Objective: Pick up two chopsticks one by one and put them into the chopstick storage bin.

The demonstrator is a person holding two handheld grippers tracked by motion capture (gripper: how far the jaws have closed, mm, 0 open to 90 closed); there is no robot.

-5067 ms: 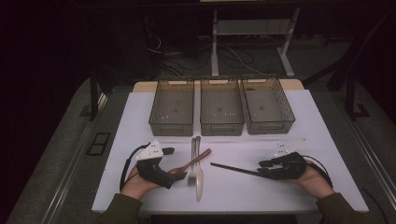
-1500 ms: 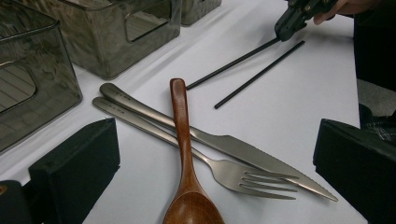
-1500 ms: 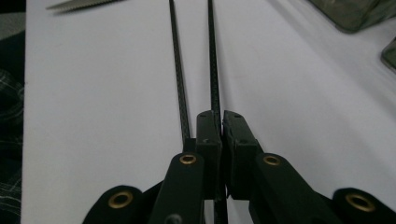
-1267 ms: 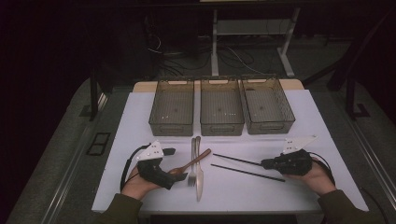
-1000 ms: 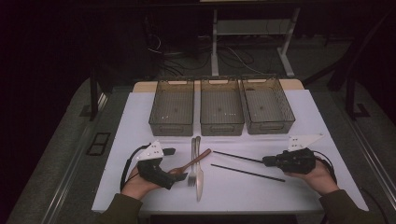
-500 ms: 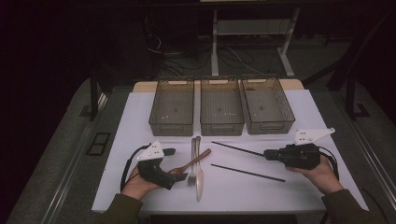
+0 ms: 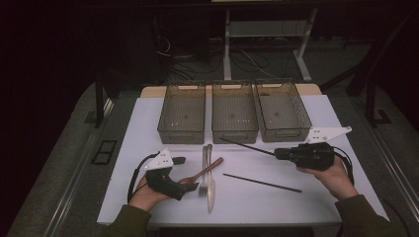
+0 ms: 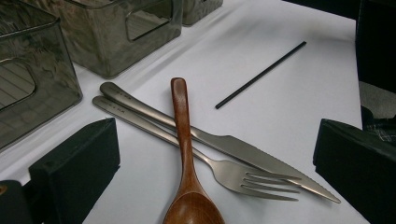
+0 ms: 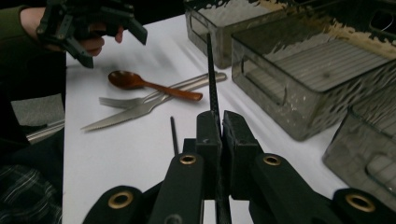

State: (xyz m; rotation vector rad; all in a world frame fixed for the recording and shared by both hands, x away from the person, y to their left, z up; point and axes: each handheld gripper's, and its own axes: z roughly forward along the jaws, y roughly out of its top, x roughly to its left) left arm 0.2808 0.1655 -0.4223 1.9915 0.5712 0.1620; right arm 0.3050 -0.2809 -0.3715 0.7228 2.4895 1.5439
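My right gripper [image 7: 277, 154] [image 9: 219, 127] is shut on a thin black chopstick [image 7: 247, 146] [image 9: 211, 70], held above the table with its tip pointing left toward the middle bin [image 7: 234, 112]. A second black chopstick [image 7: 262, 182] [image 8: 261, 74] [image 9: 173, 134] lies flat on the white table. My left gripper [image 7: 185, 174] [image 8: 215, 177] rests at the front left, open, its jaws wide apart on either side of a wooden spoon [image 7: 206, 169] [image 8: 183, 140]. The spoon lies across a steel fork [image 7: 203, 175] [image 8: 229, 171] and knife [image 7: 210, 187] [image 8: 254, 156].
Three clear smoky bins [image 7: 182, 113] [image 7: 283, 111] [image 9: 299, 70] stand in a row at the back of the white table [image 7: 148, 128]. The left bin's wall [image 8: 126, 32] is close ahead of my left gripper. Dark floor, cables and a desk frame lie beyond.
My right gripper has risen off the table with one chopstick and drifted right and toward the bins. The other chopstick stays lying flat. My left gripper has not moved.
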